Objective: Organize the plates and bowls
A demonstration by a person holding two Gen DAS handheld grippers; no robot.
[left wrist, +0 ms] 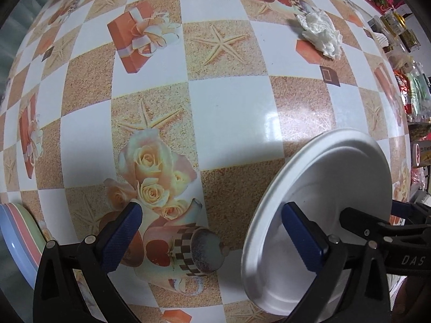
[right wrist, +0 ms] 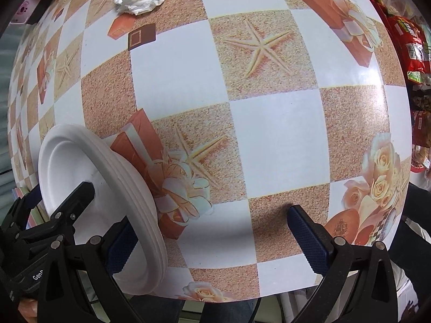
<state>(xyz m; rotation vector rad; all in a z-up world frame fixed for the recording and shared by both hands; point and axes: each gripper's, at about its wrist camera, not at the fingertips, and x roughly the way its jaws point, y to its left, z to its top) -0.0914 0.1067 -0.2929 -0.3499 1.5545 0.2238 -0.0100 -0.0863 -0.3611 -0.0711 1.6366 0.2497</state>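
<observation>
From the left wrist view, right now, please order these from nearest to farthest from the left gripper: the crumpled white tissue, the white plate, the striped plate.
Measured from the left gripper:
1. White plate: on the right, its surface meets the right finger.
2. Striped plate: at the far left edge, beyond the left finger.
3. Crumpled white tissue: far across the table, upper right.
</observation>
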